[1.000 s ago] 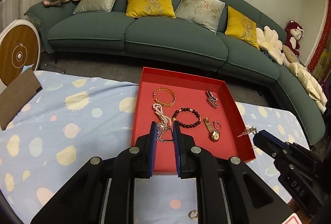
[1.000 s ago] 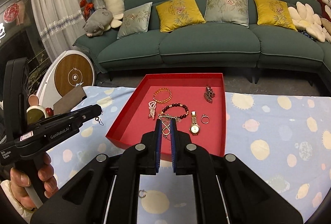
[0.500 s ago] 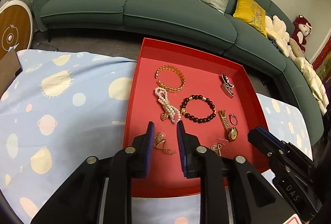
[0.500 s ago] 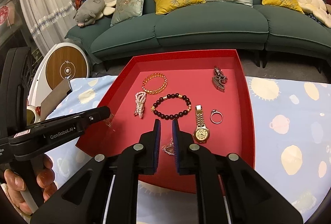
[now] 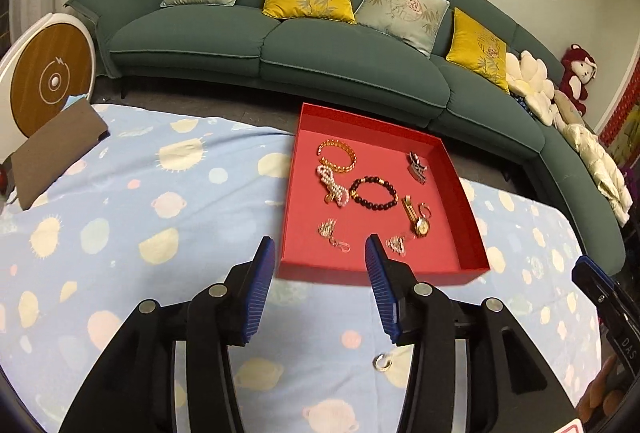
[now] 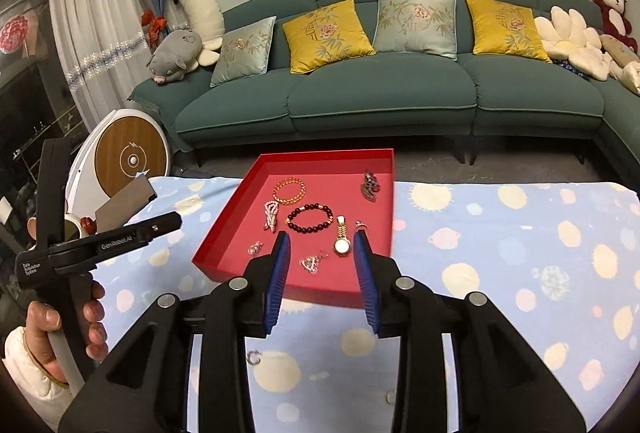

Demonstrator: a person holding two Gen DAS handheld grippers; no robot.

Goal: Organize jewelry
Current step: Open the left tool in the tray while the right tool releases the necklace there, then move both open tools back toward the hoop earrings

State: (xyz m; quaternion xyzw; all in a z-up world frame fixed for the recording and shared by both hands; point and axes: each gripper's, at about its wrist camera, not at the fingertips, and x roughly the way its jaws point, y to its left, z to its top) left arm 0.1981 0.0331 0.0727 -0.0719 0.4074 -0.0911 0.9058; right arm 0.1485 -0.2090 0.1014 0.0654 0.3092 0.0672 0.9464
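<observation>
A red tray [image 5: 382, 275] [image 6: 224, 229] sits on the blue spotted cloth. It holds a gold bangle [image 5: 337, 154], a pearl string [image 5: 332, 185], a dark bead bracelet [image 5: 374, 193], a gold watch [image 5: 416, 220], a ring [image 5: 425, 210], a dark clip [image 5: 417, 166] and two earrings [image 5: 333, 233] [image 5: 397, 245]. My left gripper [image 5: 320, 261] is open and empty, just short of the tray's near wall. My right gripper [image 6: 322, 249] is open and empty over the tray's near part, above an earring [image 6: 310, 264]. A small ring [image 5: 382, 361] [image 6: 253, 357] lies on the cloth below the grippers.
A green sofa [image 5: 320, 53] with cushions stands behind the table. A brown flat board [image 5: 56, 149] lies at the table's left edge. A round white and wood device [image 6: 128, 157] stands on the floor at left. Another small ring [image 6: 390, 397] lies on the cloth.
Both grippers have opened, left an earring each in the tray's near part, and drawn back toward me and up.
</observation>
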